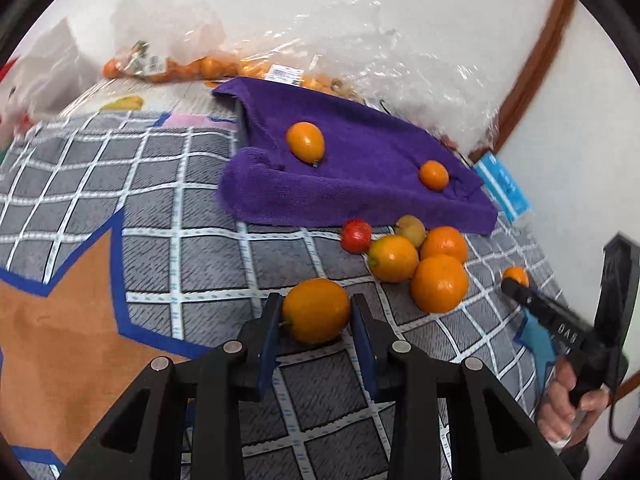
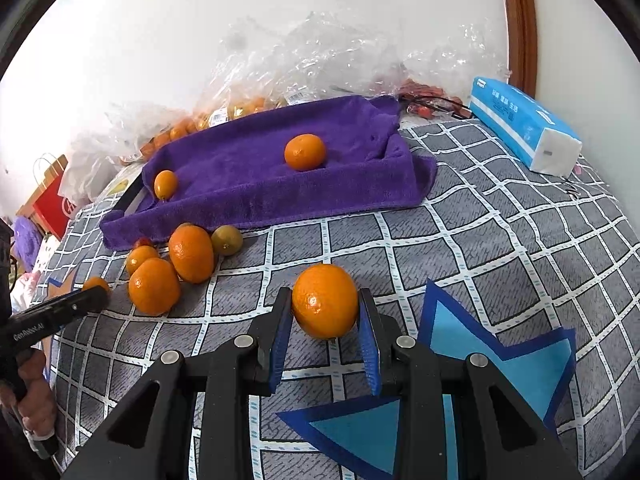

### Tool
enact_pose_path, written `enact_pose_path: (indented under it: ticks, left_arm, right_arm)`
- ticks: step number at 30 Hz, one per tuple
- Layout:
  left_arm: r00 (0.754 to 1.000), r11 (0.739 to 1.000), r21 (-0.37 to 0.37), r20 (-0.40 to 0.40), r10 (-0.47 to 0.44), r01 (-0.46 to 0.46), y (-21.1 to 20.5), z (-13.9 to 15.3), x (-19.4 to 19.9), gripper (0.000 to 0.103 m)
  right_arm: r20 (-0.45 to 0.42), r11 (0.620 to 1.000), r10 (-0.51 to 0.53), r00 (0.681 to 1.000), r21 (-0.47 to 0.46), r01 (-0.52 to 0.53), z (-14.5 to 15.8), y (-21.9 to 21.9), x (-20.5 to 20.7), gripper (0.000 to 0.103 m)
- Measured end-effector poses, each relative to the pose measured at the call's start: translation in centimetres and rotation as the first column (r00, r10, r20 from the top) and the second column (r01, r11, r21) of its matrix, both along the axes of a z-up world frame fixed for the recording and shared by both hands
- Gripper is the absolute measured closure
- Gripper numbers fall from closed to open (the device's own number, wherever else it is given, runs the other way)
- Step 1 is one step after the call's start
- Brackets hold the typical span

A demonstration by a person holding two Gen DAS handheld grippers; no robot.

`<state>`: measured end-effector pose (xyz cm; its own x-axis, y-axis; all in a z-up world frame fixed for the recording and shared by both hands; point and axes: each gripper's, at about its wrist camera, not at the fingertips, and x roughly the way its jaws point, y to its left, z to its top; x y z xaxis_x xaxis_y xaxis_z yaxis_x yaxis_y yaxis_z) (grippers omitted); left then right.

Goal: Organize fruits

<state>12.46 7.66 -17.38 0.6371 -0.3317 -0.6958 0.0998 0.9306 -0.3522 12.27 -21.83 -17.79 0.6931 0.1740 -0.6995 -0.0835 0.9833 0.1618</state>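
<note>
My left gripper (image 1: 316, 312) is shut on an oval orange fruit (image 1: 316, 310) just above the checked cloth. My right gripper (image 2: 325, 308) is shut on a round mandarin (image 2: 325, 300). A tray covered by a purple towel (image 1: 360, 168) holds an oval orange fruit (image 1: 306, 141) and a small mandarin (image 1: 433, 175); both also show in the right wrist view, the oval fruit (image 2: 165, 184) and the mandarin (image 2: 305, 152). A cluster of loose fruits (image 1: 416, 260) lies in front of the tray, with a red one (image 1: 356, 236) and a greenish one (image 2: 227, 240).
Clear plastic bags with more oranges (image 1: 208, 68) lie behind the tray against the wall. A blue tissue pack (image 2: 520, 124) sits at the far right. A red paper bag (image 2: 54, 200) stands at the left. The checked cloth (image 2: 500, 240) has blue star shapes.
</note>
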Motion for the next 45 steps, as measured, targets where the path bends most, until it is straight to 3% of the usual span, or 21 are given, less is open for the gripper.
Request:
enact_pose_path:
  ticks: [4, 11, 16, 39, 45]
  left_arm:
    - [0.998, 0.998, -0.017, 0.019, 0.060, -0.059, 0.9, 0.2, -0.4, 0.071]
    - [0.995, 0.998, -0.021, 0.079, 0.064, -0.063, 1.0, 1.0, -1.2, 0.071]
    - [0.983, 0.993, -0.017, 0.143, 0.116, -0.114, 1.6, 1.9, -2.1, 0.071]
    - [0.947, 0.972, -0.029, 0.222, 0.232, -0.232, 2.8, 2.8, -3.2, 0.071]
    - [0.945, 0.968, -0.028, 0.212, 0.251, -0.251, 3.1, 2.6, -3.1, 0.071]
  right_arm:
    - [0.004, 1.000, 0.001, 1.000, 0.003, -0.001, 0.1, 0.0, -0.1, 0.071]
    - [0.011, 1.000, 0.003, 1.000, 0.004, -0.003, 0.2, 0.0, -0.2, 0.071]
    - [0.033, 1.000, 0.004, 0.999, 0.021, -0.004, 0.5, -0.3, -0.6, 0.071]
    - [0.086, 0.999, -0.024, 0.996, 0.039, 0.021, 1.1, -0.7, -1.4, 0.071]
    - [0.102, 0.997, -0.065, 0.993, 0.036, 0.062, 1.3, -1.3, -1.7, 0.071]
